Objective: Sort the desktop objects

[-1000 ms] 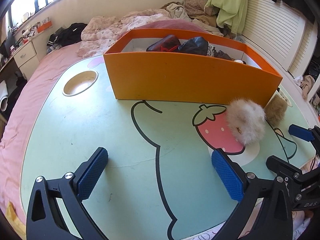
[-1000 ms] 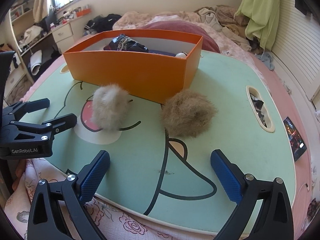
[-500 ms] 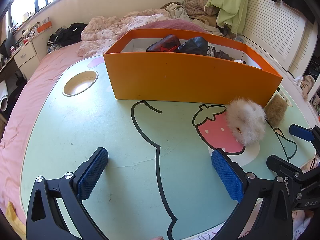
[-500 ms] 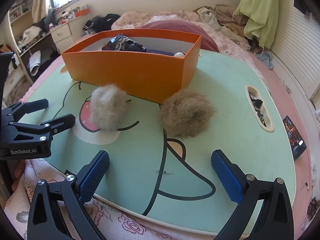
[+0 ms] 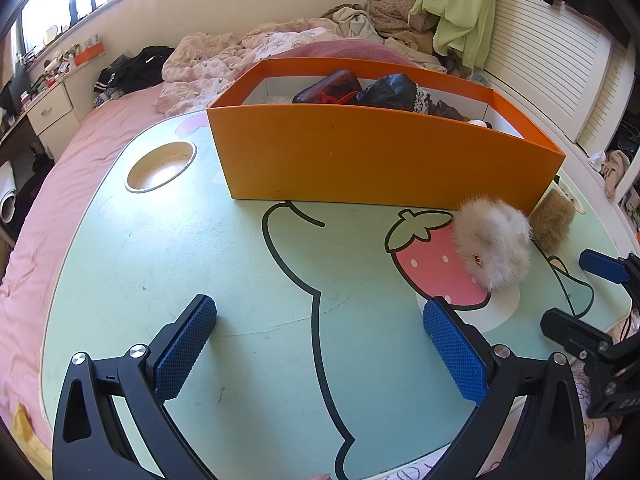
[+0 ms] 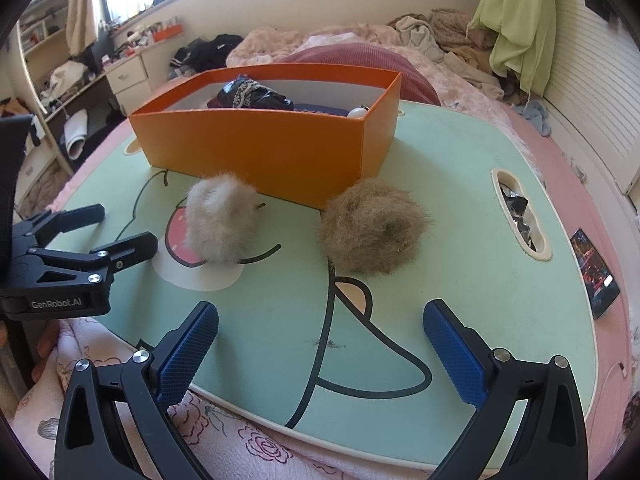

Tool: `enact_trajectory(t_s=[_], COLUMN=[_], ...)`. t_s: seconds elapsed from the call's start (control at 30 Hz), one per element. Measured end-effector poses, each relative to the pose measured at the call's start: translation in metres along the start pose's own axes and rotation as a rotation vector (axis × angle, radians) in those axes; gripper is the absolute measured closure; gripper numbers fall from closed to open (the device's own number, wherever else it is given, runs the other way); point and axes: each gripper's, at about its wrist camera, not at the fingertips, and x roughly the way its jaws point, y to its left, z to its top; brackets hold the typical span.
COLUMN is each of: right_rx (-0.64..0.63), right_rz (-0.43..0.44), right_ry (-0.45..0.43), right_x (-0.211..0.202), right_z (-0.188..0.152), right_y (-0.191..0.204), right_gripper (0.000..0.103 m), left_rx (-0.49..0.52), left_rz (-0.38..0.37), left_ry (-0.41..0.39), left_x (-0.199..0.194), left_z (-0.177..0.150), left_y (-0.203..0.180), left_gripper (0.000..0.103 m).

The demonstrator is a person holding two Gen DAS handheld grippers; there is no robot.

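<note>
Orange box (image 6: pixel 256 148) holds several items while 2 fur balls (image 6: pixel 222 218) remain outside, nothing having shifted; both the left gripper (image 5: pixel 320 348) and right gripper (image 6: pixel 320 348) stay spread, empty.

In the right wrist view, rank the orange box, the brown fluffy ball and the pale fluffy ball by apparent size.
1. orange box, clearly largest.
2. brown fluffy ball.
3. pale fluffy ball, slightly smaller.
The balls look close in size; loose fur blurs their outlines, so that order is unsure.
</note>
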Motion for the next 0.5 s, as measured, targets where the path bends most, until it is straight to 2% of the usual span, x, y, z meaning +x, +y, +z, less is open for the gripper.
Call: enact_trajectory(t_s=[0.23,0.37,0.5], right_rx=[0.073,0.009,-0.060], right_rz=[-0.048,-0.064,-0.024], right_ry=[-0.004,0.019,0.032], right_x=[-0.003,0.002,0.004], right_z=[0.000,0.002,0.000], right_y=[-0.015,-0.007,0.001], right_gripper=[0.000,0.000,0.000], left_rx=[0.001,0.002,0.002], left_rz=[0.000,0.001,0.000], left_ry=[0.000,0.000,-0.001], left_x=[0.000,0.000,0.000], left_z=[0.000,0.000,0.000], left_y=[0.000,0.000,0.000], left_gripper=[0.000,0.000,0.000])
